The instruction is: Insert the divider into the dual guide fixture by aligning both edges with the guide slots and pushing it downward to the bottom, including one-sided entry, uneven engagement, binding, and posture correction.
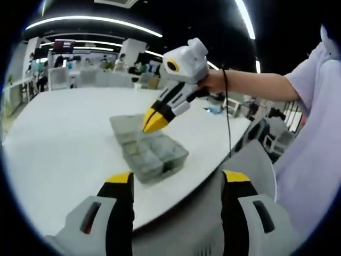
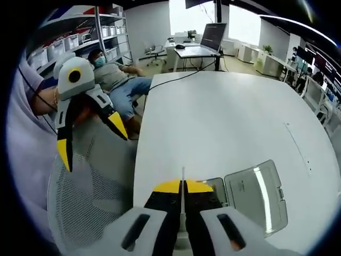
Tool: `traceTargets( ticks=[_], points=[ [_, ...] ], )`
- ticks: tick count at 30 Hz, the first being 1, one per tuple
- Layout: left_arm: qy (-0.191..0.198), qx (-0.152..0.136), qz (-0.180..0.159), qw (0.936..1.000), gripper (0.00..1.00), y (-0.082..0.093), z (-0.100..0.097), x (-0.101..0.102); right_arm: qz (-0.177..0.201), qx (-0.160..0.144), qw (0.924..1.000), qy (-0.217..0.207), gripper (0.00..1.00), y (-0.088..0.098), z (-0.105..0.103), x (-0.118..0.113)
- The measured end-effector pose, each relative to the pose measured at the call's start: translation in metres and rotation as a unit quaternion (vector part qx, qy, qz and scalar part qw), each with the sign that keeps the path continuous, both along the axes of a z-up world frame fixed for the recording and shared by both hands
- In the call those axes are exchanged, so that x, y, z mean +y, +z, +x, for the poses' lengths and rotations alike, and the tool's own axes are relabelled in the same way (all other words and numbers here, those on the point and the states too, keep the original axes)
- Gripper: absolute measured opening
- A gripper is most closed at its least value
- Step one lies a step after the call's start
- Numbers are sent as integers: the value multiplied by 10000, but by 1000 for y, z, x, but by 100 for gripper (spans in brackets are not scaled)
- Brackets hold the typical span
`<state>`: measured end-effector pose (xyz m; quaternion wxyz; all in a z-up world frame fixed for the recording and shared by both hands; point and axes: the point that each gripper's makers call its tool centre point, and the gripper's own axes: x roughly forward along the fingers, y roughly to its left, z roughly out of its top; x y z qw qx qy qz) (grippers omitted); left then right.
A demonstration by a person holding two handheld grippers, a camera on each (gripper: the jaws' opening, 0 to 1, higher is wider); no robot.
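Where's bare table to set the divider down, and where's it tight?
Free: the broad white table beyond the open lid, toward the far desks, and the stretch left of the clear compartment box in the left gripper view. Crowded: at the box, where the right gripper hovers shut on a thin divider.

Surface: white table (image 1: 64,138), rounded edge.
On it: clear compartment box (image 1: 152,154) with lid (image 2: 256,194) open flat beside it.
Placement: box near the table's edge.
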<state>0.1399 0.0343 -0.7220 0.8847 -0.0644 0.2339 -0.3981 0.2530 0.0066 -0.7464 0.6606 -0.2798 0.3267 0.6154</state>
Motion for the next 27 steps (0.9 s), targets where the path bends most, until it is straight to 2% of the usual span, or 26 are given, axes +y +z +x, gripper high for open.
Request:
traceTargets(
  ticks=[7,11,21,27],
  points=[
    [-96,23,84,9999,65,-2,-4,-4,-103,26,9999,43,0,-7,0,1],
    [-66,46,-38,10000,65,2,-2,-5,-126,21,9998,140,0,-8,1,2],
    [-57,143,102,9998,64,-6,-3,-4,-198,35,9993,330,0,-16,8,4],
    [-1,145,59,9999,63,-5,-2,-3,-183,61,9990,393,0,-18,12,7]
  ],
)
